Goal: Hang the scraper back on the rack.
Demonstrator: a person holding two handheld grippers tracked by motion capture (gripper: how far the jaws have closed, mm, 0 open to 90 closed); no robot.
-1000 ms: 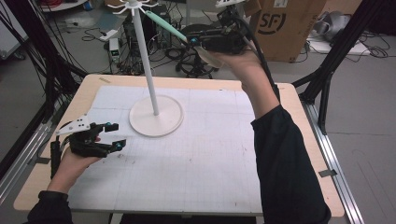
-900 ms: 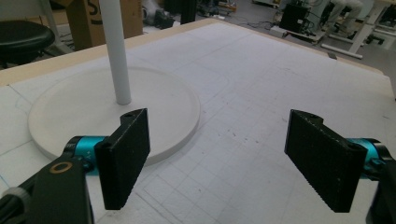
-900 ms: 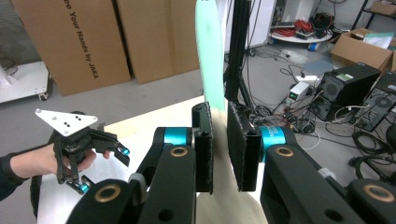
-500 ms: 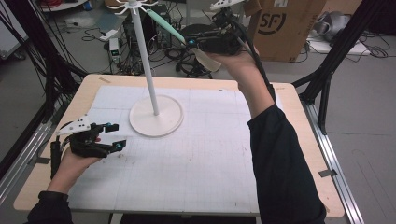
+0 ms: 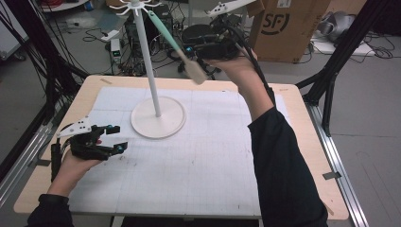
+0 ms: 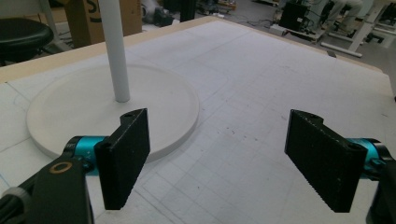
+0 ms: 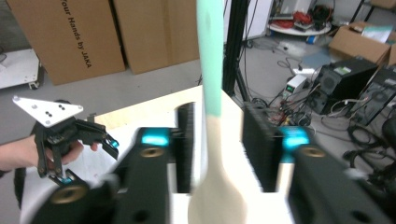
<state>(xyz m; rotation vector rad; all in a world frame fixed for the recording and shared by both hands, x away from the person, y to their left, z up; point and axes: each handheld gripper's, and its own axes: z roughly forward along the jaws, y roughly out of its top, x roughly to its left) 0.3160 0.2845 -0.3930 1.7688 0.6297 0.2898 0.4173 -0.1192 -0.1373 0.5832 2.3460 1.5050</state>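
1. Crowding the floor behind the table [image 5: 293, 109]: cables, electronics and cardboard boxes; lying over the tabletop, a white gridded mat.
2. Standing near the far left of the mat: a white stand [image 5: 150, 71], resting on a wide round base so that the tall pole is not tipping under a hanging load.
3. Hanging from a hook [image 5: 142, 8] at the top of the stand: a spatula [image 5: 175, 42], green handle up and cream blade down, slanting away from the pole toward the right gripper [image 5: 196, 51].
4. Raised level with the blade end: that right gripper, its jaws having just been opening, now spread a little on either side of the spatula [image 7: 210, 56], which is passing between them without seeming pinched; likely letting go so that the hook is bearing the weight.
5. Resting low on the mat, near the front left: the left gripper [image 5: 118, 138], jaws spread wide with nothing between them [image 6: 217, 154], pointing toward the base and probably waiting out of the way.
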